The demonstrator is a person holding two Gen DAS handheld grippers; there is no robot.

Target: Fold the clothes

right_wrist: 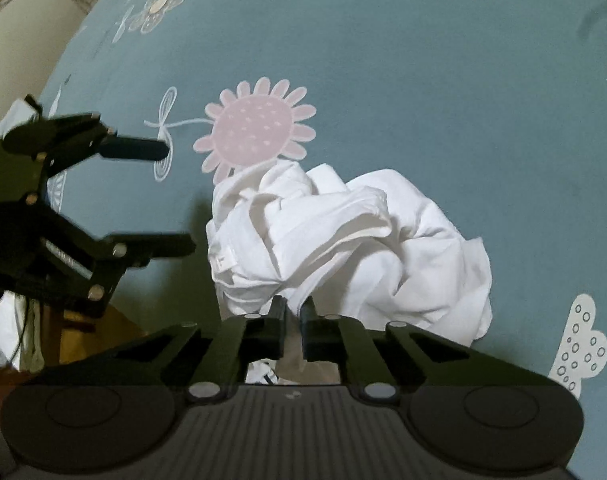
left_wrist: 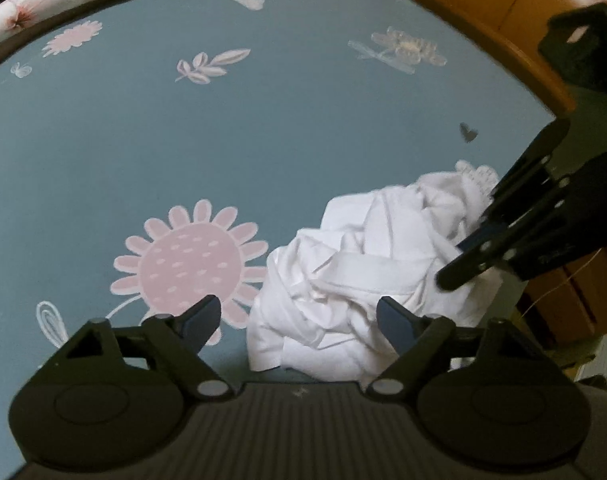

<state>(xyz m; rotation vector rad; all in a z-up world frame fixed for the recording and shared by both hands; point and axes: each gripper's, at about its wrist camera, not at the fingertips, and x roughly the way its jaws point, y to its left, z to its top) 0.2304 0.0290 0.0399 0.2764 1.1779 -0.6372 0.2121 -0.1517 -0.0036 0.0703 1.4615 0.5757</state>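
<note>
A crumpled white garment (left_wrist: 355, 268) (right_wrist: 403, 248) lies in a heap on a teal bedsheet (left_wrist: 183, 140) (right_wrist: 383, 80) printed with pink flowers. My left gripper (left_wrist: 299, 316) (right_wrist: 171, 200) is open, its fingers spread over the near left edge of the heap; nothing is pinched between them. My right gripper (right_wrist: 294, 306) (left_wrist: 455, 264) comes in from the heap's other side. Its jaws are nearly together, with a fold of the white cloth caught between them at the garment's near edge.
A wooden bed frame (left_wrist: 483, 0) curves along the sheet's far right edge. Pink floral fabric (left_wrist: 23, 12) lies along the far left. The bed's edge, with wooden floor (right_wrist: 87, 340) below it, is beside the left gripper. Flat sheet stretches beyond the heap.
</note>
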